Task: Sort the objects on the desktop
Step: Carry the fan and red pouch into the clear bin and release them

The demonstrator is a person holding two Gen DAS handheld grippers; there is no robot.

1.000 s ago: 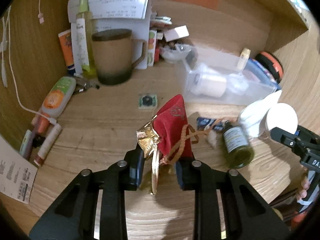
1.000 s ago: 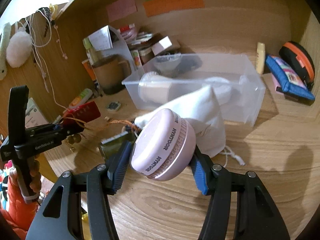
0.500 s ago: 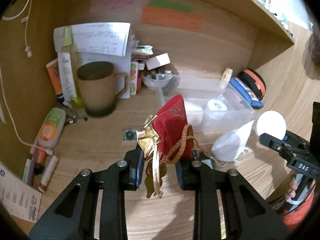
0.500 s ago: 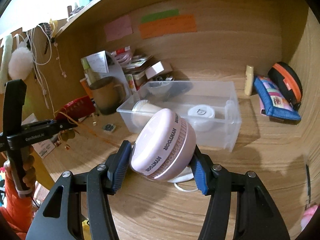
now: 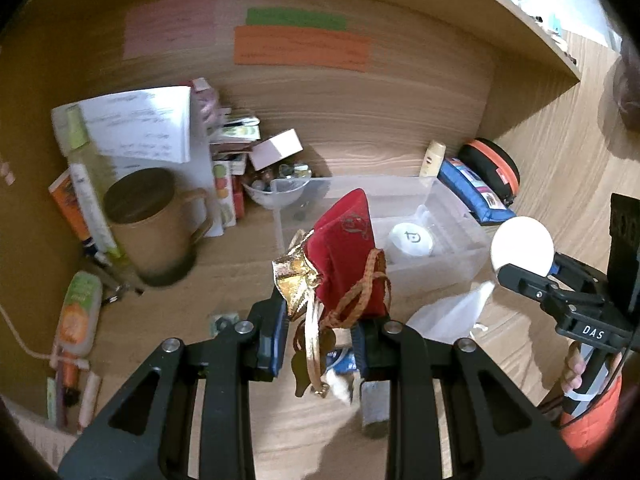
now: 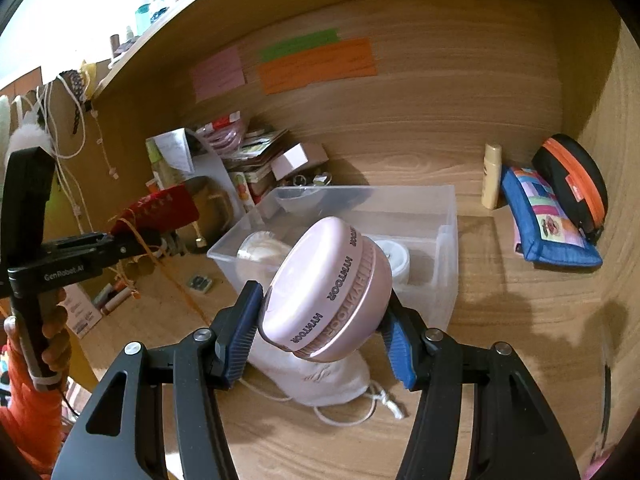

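Pinched between the blue pads of the left gripper (image 5: 320,332) is a small red velvet drawstring pouch with gold trim (image 5: 346,256), held up off the wooden bench (image 5: 240,264) with its orange cord dangling below the jaws. A round pale pink plastic case with "HYMTOOR" lettering (image 6: 328,292) is clamped in the right gripper (image 6: 322,330), tilted on its side, jaws spread only as wide as the case.

Just ahead of both grippers a clear plastic storage bin (image 6: 448,240) is sat on the bench, with a white round lidded pot (image 5: 410,240) seen inside it. A white cloth drawstring bag (image 6: 332,376) is lying right under the right gripper, in front of the bin. Off to the left of the left gripper, a brown ceramic mug with a dark lid (image 5: 154,220) is parked by a messy pile of papers and boxes.
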